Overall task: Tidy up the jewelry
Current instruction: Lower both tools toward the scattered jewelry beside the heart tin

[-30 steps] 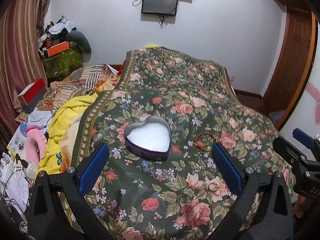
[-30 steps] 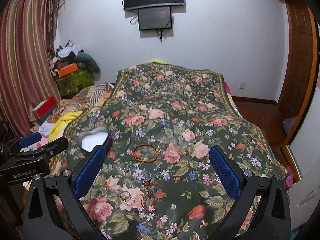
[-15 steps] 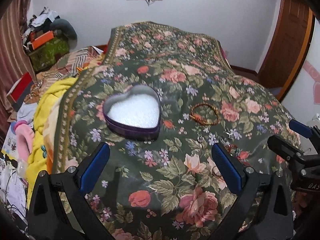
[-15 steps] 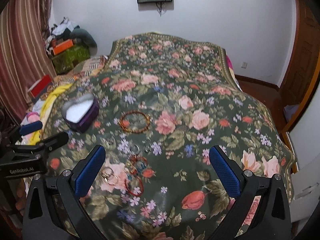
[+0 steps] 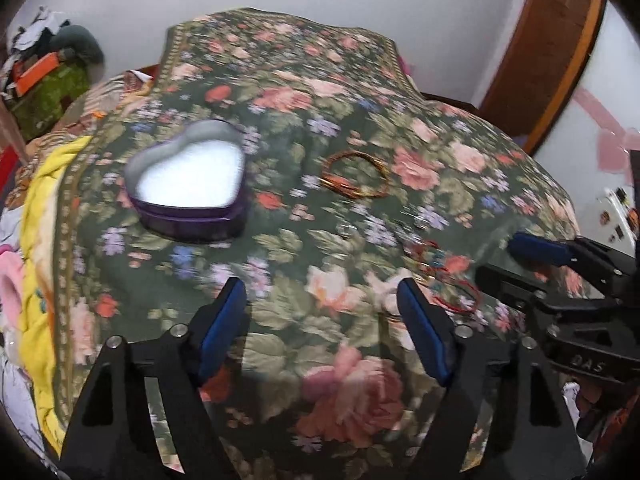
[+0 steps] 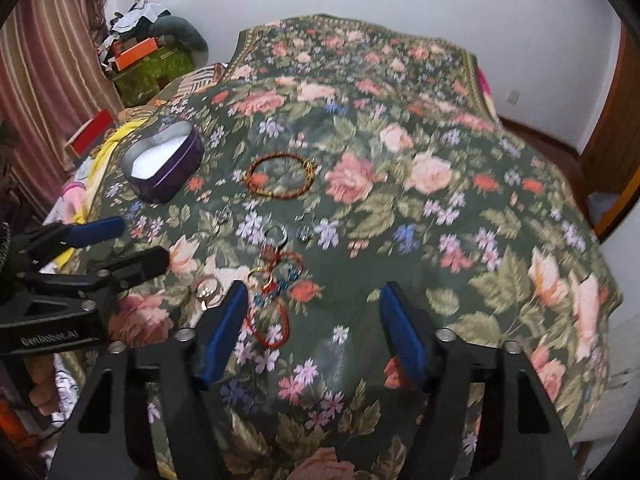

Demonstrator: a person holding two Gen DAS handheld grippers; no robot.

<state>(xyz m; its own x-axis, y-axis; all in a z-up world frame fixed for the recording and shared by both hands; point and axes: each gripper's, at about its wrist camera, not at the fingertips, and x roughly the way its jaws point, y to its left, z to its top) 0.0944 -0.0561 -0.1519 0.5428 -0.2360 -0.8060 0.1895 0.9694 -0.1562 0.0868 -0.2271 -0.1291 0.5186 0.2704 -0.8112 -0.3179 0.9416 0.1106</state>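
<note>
While both tools hung above the flowered bedspread (image 6: 400,184), neither held anything: the right gripper (image 6: 312,328) had its blue-padded fingers (image 6: 222,332) spread apart with only cloth showing between them, and the left gripper (image 5: 320,320) was likewise parted and empty. Seen from the right wrist, the left tool came in from the left edge, its fingertips near a pale ring (image 6: 206,290) lying on a pink rose of the print. Just beside the right gripper's left finger lay a red cord bracelet (image 6: 268,322), and touching its far side was a tangle of small red, gold and turquoise pieces (image 6: 280,272); the blur made it impossible to tell them apart. A little farther off sat a few small silvery rings or earrings (image 6: 306,232), too small to name. Beyond those lay a beaded bracelet (image 6: 280,176) of red and gold, flat on the cloth. Left of that bracelet, and clear of it, stood the heart-shaped tin (image 6: 164,166), open at the top, purple on its wall and white inside, with no jewelry visible in it. From the left wrist the same tin (image 5: 188,184) lay ahead and left, the beaded bracelet (image 5: 356,176) to its right, and the right tool entered from the right edge over the red cord pieces
</note>
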